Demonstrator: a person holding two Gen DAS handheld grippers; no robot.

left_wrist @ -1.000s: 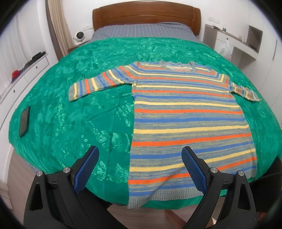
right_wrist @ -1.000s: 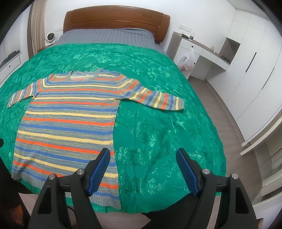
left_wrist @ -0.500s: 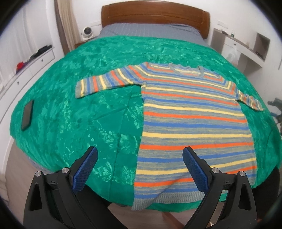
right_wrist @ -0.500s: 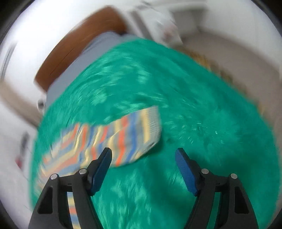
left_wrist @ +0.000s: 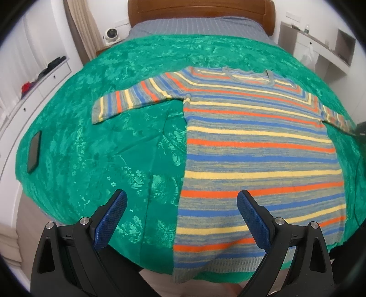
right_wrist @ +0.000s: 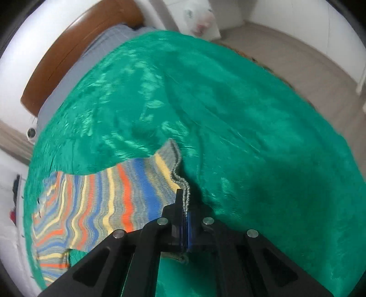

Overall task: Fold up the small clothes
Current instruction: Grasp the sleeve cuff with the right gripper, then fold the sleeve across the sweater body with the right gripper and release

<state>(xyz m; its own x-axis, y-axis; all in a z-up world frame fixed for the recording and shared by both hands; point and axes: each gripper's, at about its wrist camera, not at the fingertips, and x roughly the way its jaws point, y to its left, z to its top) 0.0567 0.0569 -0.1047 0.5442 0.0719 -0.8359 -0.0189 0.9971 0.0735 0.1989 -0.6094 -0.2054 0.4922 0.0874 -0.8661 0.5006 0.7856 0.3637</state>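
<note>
- on the green bedspread (left_wrist: pixel 96 141) lies the striped sweater (left_wrist: pixel 256 146), spread flat with its neck toward the wooden headboard (left_wrist: pixel 199 9) and its hem hanging a little over the near edge of the bed.
- one sleeve (left_wrist: pixel 132 98) stretches out flat to the left in the left wrist view; the other sleeve's cuff (right_wrist: pixel 178 169) is pinched and lifted into a ridge.
- the right gripper (right_wrist: pixel 184 217) has just been closing, and its jaws are now clenched on that grey ribbed cuff, which runs up between the pads.
- the left gripper (left_wrist: pixel 181 205) hovers above the sweater's lower left edge, jaws spread wide, nothing between them, one finger over the bedspread and the other over the stripes.
- a dark phone (left_wrist: pixel 34 152) rests on the bedspread near its left edge, well apart from the sweater.
- a small white fan (left_wrist: pixel 111 35) sits beside the headboard, and white drawers (left_wrist: pixel 34 91) line the wall on the left.
- a white desk (left_wrist: pixel 320 43) stands to the right of the bed.
</note>
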